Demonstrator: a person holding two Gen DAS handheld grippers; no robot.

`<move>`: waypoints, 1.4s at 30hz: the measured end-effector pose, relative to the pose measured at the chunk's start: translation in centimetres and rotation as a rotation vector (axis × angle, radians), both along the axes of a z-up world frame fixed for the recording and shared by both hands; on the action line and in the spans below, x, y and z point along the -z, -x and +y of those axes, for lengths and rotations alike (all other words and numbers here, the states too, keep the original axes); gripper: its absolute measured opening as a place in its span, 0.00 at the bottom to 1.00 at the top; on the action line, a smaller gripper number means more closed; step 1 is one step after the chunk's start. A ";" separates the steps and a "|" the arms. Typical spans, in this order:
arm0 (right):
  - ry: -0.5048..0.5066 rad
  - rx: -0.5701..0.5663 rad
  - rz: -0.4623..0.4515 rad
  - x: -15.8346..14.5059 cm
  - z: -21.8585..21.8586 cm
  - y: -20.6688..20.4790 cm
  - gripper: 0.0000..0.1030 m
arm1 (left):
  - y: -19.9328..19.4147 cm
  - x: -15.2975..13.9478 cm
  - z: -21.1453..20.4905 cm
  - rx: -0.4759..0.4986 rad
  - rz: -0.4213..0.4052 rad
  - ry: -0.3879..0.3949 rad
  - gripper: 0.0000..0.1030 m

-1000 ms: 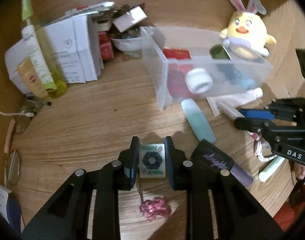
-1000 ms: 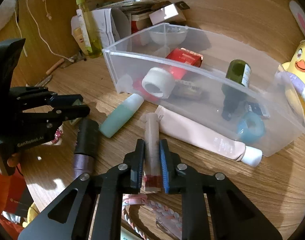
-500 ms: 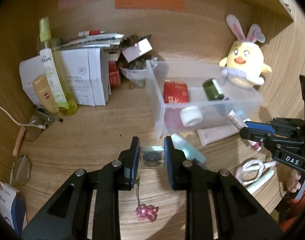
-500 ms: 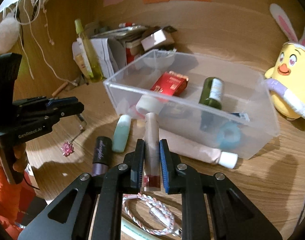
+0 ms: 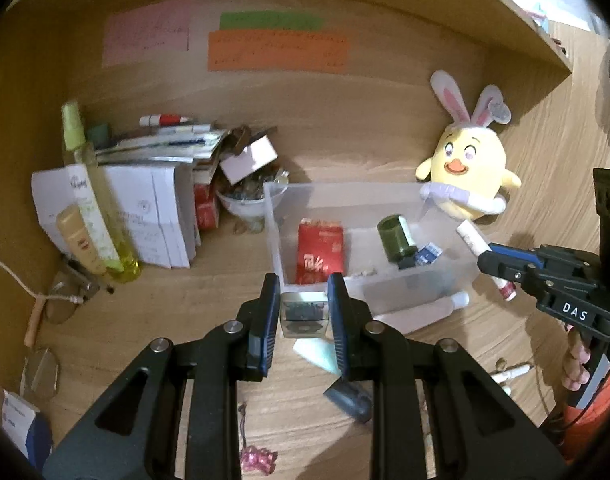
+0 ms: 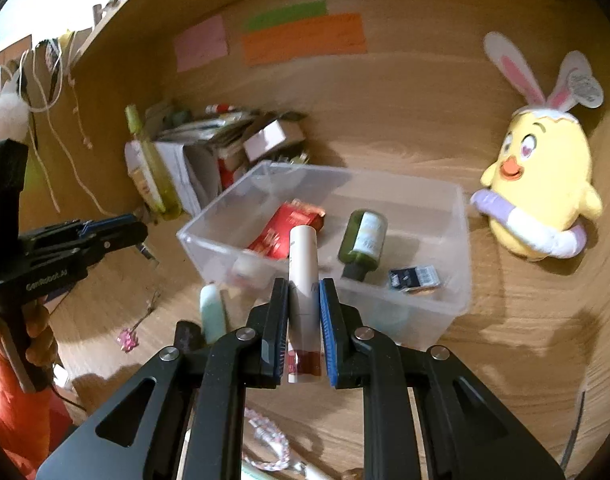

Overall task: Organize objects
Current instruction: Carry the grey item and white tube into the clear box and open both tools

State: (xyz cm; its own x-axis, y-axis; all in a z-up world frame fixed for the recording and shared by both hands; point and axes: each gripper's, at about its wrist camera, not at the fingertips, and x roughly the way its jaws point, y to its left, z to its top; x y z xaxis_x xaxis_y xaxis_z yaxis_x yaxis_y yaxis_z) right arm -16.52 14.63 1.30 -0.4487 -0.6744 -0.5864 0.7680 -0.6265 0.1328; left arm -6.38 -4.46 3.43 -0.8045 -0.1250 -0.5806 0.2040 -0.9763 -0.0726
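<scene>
My left gripper [image 5: 303, 316] pinches a small flat tile-shaped charm [image 5: 303, 314] between its blue-padded fingers [image 5: 269, 320], held off the desk with its cord hanging down to a pink trinket [image 5: 258, 458] at six o'clock in the left wrist view. My right gripper [image 6: 303, 320] is pressed onto a slim pale tube with a dark red base [image 6: 303, 300], which stands up along the fingers and reaches toward twelve o'clock. Straight beyond both sits the clear plastic bin [image 6: 449, 292] on the wooden desk [image 5: 185, 312], holding a red packet [image 5: 320, 256], a dark green bottle [image 5: 395, 238] lying on its side, and a small dark blue packet [image 6: 414, 279]. From my right wrist view, a mint-green tube [image 6: 212, 312] lies on the desk just outside the bin at about nine o'clock of the gripper, with a dark purple-capped tube [image 6: 187, 338] beside it. A long pale tube with a white cap [image 5: 421, 312] lies along the bin's near wall. At two o'clock of the bin stands a yellow chick plush with rabbit ears [image 6: 539, 200], near the bin; I cannot tell whether they touch. At ten o'clock is a pile of white boxes and papers [image 5: 145, 212], a tall yellow-green spray bottle [image 5: 93, 200] and a white bowl of odds and ends [image 5: 249, 200]. Pink, green and orange paper notes [image 5: 277, 50] are stuck on the back panel.
</scene>
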 end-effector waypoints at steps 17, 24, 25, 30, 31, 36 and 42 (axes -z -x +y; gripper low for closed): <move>0.000 0.090 0.093 -2.6 -0.3 5.1 0.14 | 4.1 -1.1 -0.7 -0.006 0.022 -0.021 0.23; -0.044 0.113 0.046 -0.4 -1.2 7.0 0.14 | 6.5 0.3 -0.6 -0.010 -0.023 0.016 0.23; -0.048 0.113 0.035 -0.1 -1.4 7.3 0.14 | 7.0 0.7 -0.6 -0.009 -0.036 0.023 0.23; -0.065 0.111 -0.008 1.3 -2.0 8.3 0.14 | 8.6 2.2 -0.7 0.007 -0.079 0.023 0.23; -0.068 0.108 -0.015 1.5 -2.1 8.5 0.14 | 8.9 2.5 -0.7 0.010 -0.087 0.020 0.23; -0.111 0.110 -0.034 2.7 -2.9 9.0 0.14 | 9.6 3.3 -0.6 0.026 -0.105 0.008 0.23; -0.137 0.112 -0.045 3.3 -3.2 9.4 0.14 | 9.9 3.7 -0.4 0.048 -0.121 0.010 0.23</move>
State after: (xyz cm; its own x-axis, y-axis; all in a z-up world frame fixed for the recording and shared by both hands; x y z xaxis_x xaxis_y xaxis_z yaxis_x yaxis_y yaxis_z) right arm -25.95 11.39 -1.97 -0.4880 -0.5338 -0.6906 0.6875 -0.7226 0.0727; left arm -16.33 -4.83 -0.30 -0.7338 -0.0940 -0.6728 0.1638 -0.9856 -0.0409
